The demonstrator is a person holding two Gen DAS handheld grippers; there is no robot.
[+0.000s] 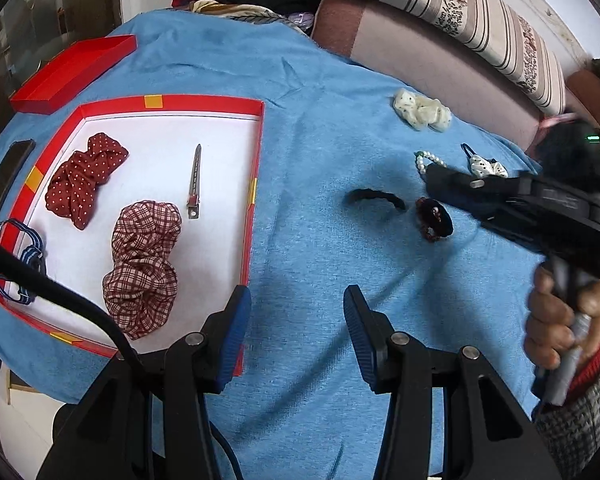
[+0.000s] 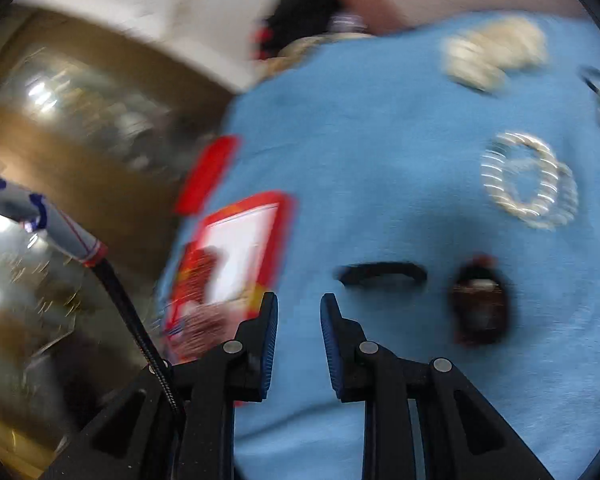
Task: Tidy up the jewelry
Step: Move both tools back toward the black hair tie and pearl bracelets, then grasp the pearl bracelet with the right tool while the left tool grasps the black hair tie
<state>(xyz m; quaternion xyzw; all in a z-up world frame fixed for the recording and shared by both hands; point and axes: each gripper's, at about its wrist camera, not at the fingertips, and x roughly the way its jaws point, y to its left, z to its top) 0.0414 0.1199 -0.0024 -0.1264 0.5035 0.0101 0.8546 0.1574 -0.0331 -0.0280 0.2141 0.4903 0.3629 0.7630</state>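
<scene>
Blue-padded left gripper point(image 1: 298, 334) hung tilted downward over the blue cloth point(image 1: 300, 160), jaws apart, holding nothing.
To its right a hand point(image 1: 560, 320) gripped the right gripper point(image 2: 299, 346), angled down, jaws narrowly parted and opening, nothing between them. Two scrunchies and a metal hair clip point(image 1: 194, 184) lay in the red-rimmed tray point(image 1: 256, 160); a pearl bracelet point(image 1: 426, 162), a black hair tie point(image 1: 374, 197) and a dark scrunchie point(image 1: 434, 220) lay loose on the cloth.
</scene>
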